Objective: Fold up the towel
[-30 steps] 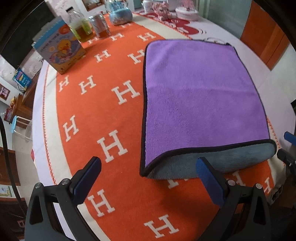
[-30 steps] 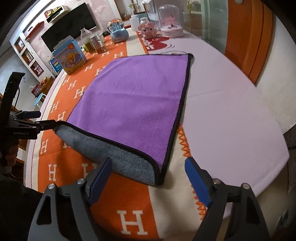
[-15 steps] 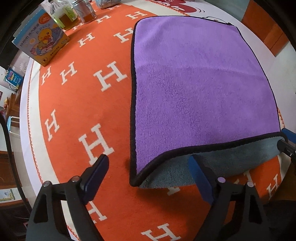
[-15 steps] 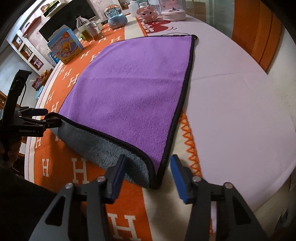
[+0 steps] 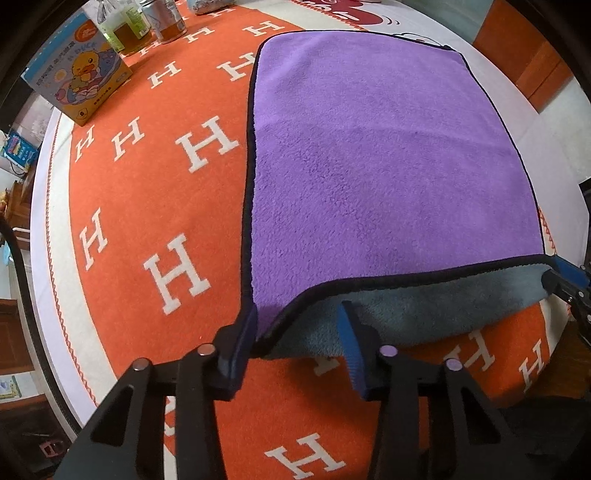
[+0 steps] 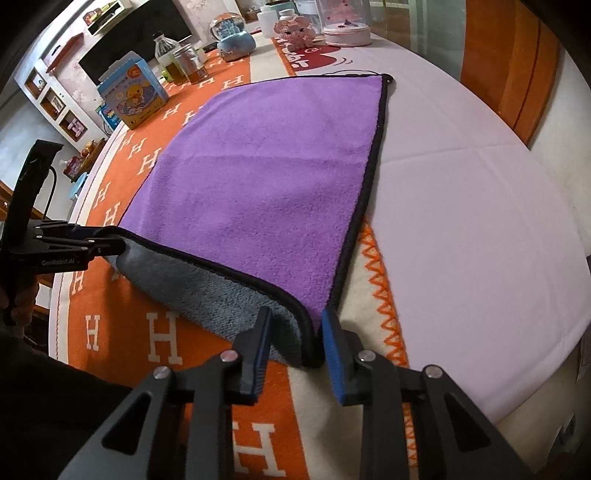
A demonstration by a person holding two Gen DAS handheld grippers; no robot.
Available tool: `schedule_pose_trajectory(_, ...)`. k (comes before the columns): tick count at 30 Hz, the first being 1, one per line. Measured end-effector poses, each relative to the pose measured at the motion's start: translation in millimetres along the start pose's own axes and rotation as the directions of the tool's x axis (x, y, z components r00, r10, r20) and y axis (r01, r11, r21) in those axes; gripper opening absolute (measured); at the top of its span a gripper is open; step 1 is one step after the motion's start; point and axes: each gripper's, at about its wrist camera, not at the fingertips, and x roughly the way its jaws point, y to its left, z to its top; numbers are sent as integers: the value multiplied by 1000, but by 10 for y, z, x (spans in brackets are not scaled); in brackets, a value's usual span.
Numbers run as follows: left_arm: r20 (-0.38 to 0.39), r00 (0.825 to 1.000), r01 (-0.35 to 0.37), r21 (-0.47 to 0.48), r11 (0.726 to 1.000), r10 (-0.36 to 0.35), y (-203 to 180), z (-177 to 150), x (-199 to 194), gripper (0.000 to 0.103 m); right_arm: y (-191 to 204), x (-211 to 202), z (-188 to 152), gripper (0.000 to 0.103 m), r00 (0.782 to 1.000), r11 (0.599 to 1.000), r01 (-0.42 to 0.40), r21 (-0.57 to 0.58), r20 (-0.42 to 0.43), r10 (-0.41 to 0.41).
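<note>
The fluffy purple towel with the black trim and grey underside (image 5: 388,166) is lying spread on the orange tablecloth patterned with white H letters (image 5: 147,192), its far part reaching onto the plain white cloth. Its near edge is curling upward, showing the grey side.

The left gripper (image 5: 299,332) is sitting at the towel's near left corner, blue-padded fingers (image 5: 351,339) straddling the hem. There is a clear gap between them, so they are parted around the corner rather than pressed onto it. From the right wrist view, though, that same gripper (image 6: 107,243) is looking nearly closed at the corner, so I cannot tell whether it is truly biting.

The right gripper (image 6: 295,332) is at the near right corner, fingers narrowly parted on either side of the black hem, the fabric sitting between them.

Nothing is lying on the towel. Well behind it, a blue cardboard box with a yellow duck picture (image 6: 133,92) is standing on the orange cloth, beside two glass jars of amber liquid (image 6: 184,62), a blue snow globe (image 6: 232,37) and a pink plush toy (image 6: 293,31).
</note>
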Motion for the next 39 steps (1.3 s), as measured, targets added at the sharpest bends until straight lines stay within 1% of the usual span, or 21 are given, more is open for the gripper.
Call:
schedule_pose_trajectory(3, -2, 1000, -2, -6, 1000, 2, 32, -27, 1, 35, 34, 19, 5, 21, 1000, 1000, 0, -10, -5, 0)
schedule_pose_trajectory(6, 0, 1000, -3, -9, 1000, 3, 54, -57, -10, 24, 48, 16, 7, 15, 1000, 1000, 0, -9, -1, 0)
schedule_pose_trajectory(7, -1, 1000, -2, -11, 1000, 2, 60, -69, -16, 18, 48, 14, 9, 14, 1000, 1000, 2, -8, 0, -2)
schedule_pose_trajectory(8, -2, 1000, 0, -14, 1000, 0, 41, -92, -30, 15, 47, 14, 10, 12, 1000, 1000, 3, -7, 1, -3)
schedule_pose_trajectory(10, 0, 1000, 10, -20, 1000, -10, 48, -109, -38, 13, 46, 11, 7, 6, 1000, 1000, -1, -7, 0, 1)
schedule_pose_trajectory(14, 2, 1000, 10, -22, 1000, -10, 31, -126, -39, 8, 72, -1, 9, 5, 1000, 1000, -9, -19, 4, 9)
schedule_pose_trajectory(17, 0, 1000, 10, -23, 1000, -10, -4, -142, -45, 7, 85, -5, 13, 4, 1000, 1000, -6, -30, 8, 6)
schedule_pose_trajectory(25, 2, 1000, 21, -31, 999, -21, 109, -94, -62, 6, 54, -50, 38, 4, 1000, 999, -7, -32, 24, 7)
schedule_pose_trajectory(29, -3, 1000, 21, -18, 1000, -21, 117, -55, -112, 6, 57, -88, 73, 4, 999, 999, -11, -46, 36, 13)
schedule_pose_trajectory(34, -9, 1000, 26, -4, 1000, -26, 146, 46, -227, 6, 38, -180, 174, 4, 998, 997, -17, -70, 66, 22)
schedule_pose_trajectory(39, 10, 1000, 12, 10, 1000, -12, 169, 203, -366, 6, 35, -283, 332, 4, 994, 995, -16, -97, 104, 26)
